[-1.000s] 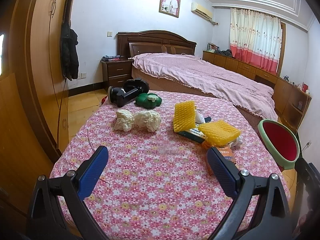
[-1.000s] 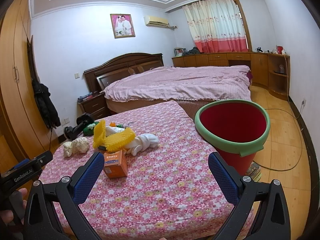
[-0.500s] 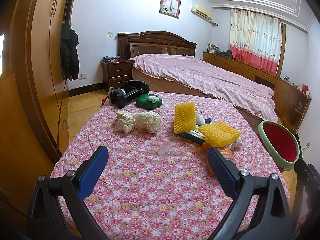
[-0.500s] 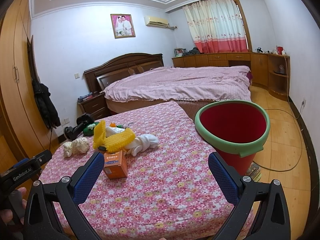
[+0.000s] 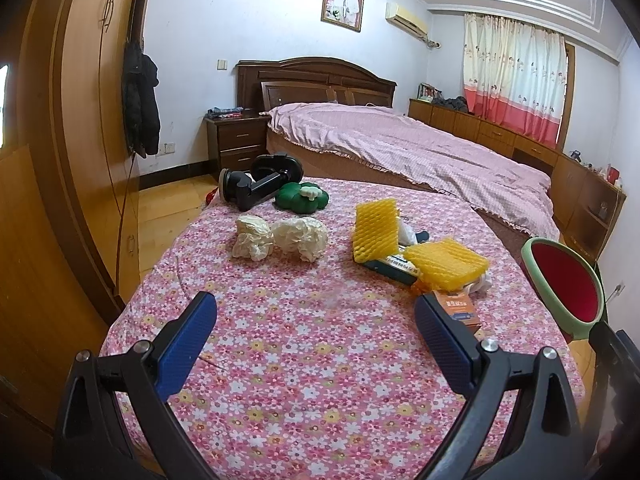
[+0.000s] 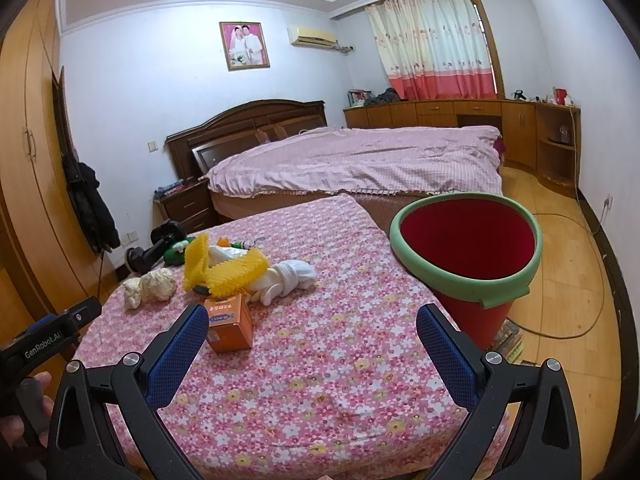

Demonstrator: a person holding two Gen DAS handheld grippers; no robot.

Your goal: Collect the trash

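Observation:
On the floral table (image 5: pixel 320 360) lie two crumpled paper balls (image 5: pixel 280 237), two yellow foam nets (image 5: pixel 444 266), a dark box (image 5: pixel 390 269) under them, an orange box (image 5: pixel 456 308) and a white crumpled wrap (image 6: pixel 288 278). The red bucket with a green rim (image 6: pixel 466 256) stands at the table's right edge. My left gripper (image 5: pixel 316 320) is open and empty, hovering over the near table. My right gripper (image 6: pixel 312 330) is open and empty, with its left finger next to the orange box (image 6: pixel 230 322).
A black suction-cup holder (image 5: pixel 256 186) and a green flower-shaped object (image 5: pixel 302 197) sit at the table's far end. A bed (image 5: pixel 400 148) lies beyond, a wardrobe (image 5: pixel 60 140) at the left. A cable (image 6: pixel 576 280) runs over the wooden floor by the bucket.
Both views have shifted very slightly; the trash pieces and the bucket have not moved, and both grippers stay open.

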